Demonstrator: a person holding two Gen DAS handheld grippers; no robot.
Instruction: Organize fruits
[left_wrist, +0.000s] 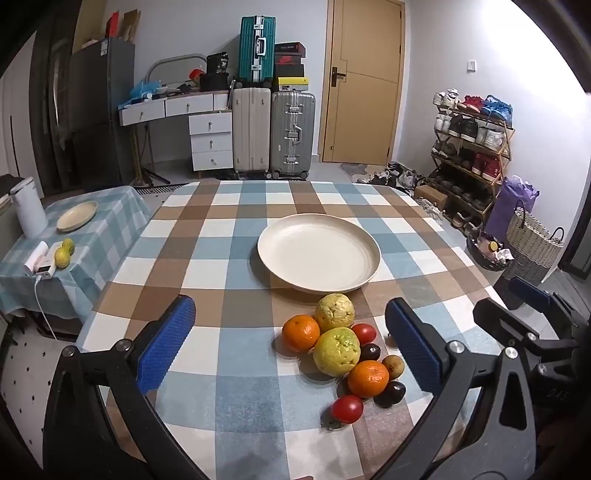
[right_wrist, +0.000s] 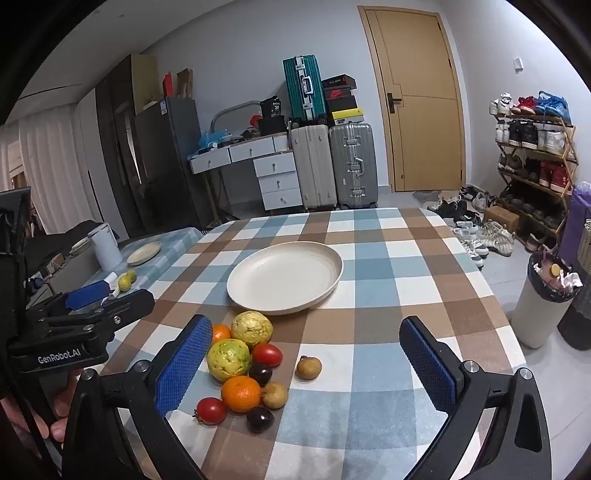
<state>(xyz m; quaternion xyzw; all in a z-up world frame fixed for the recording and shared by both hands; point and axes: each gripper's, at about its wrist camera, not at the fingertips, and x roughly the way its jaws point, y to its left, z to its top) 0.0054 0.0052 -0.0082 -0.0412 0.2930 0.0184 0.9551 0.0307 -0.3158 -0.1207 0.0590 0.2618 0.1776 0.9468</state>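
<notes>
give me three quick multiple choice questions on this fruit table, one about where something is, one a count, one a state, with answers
1. Where does the fruit pile lie relative to the cream plate?
A. on the plate
B. on the cloth, nearer the cameras than the plate
C. behind the plate, toward the door

2. How many oranges are in the pile?
A. one
B. two
C. four

3. What state are the two claws in?
A. both open and holding nothing
B. left shut on a tomato
C. both shut

Answers: 1 B, the cream plate is bare and the fruit pile sits on the checked tablecloth before it. 2 B, one orange and a second orange. 3 A, the left claw and right claw each show blue pads wide apart with nothing gripped.
</notes>
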